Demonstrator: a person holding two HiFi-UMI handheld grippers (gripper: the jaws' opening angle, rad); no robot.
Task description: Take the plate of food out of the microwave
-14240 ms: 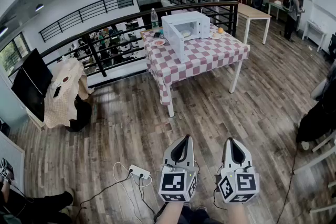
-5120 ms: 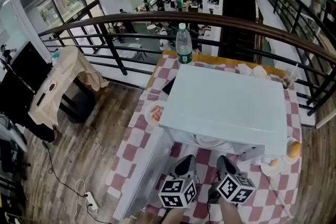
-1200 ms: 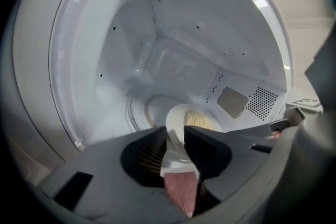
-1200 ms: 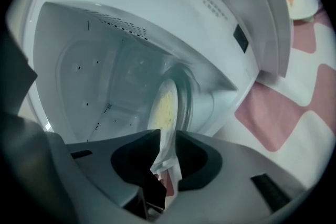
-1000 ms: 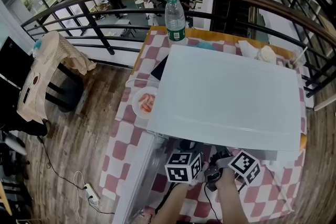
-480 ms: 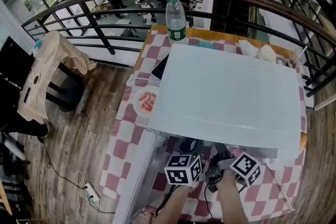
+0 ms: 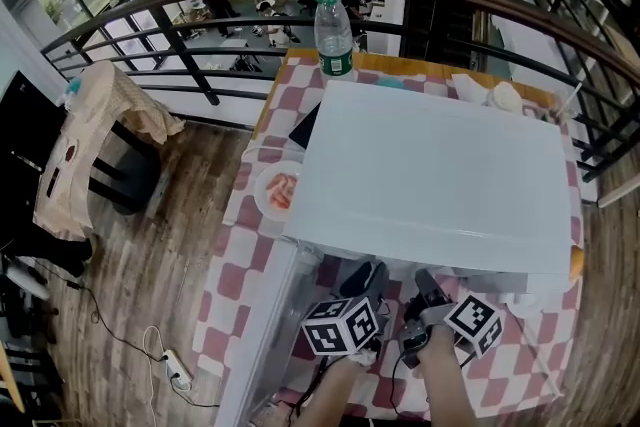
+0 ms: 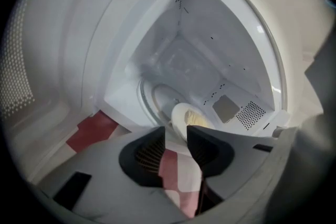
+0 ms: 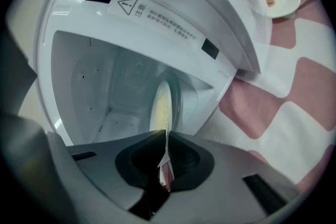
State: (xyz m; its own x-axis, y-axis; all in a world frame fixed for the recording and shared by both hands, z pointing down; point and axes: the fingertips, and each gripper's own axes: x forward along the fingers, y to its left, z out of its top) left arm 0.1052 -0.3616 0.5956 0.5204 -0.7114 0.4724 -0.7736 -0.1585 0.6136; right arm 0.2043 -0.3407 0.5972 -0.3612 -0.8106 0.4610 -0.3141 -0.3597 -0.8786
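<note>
Checked tablecloth (image 7: 232, 277) under the open microwave (image 7: 430, 175), and the plate of food (image 8: 185, 117) sits just inside the microwave's mouth. Right gripper (image 9: 167, 135) has just closed, pinching the plate's rim. Left gripper (image 8: 176, 131) has just spread wide, empty, beside it

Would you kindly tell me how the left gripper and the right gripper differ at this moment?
The left gripper has its jaws apart, just opened, gripping nothing; the right gripper has its jaws just closed, nearly together, on the rim of the plate of food. The left gripper sees the plate's top, just beyond its tips; the right gripper meets it edge-on. Both point into the open microwave.
</note>
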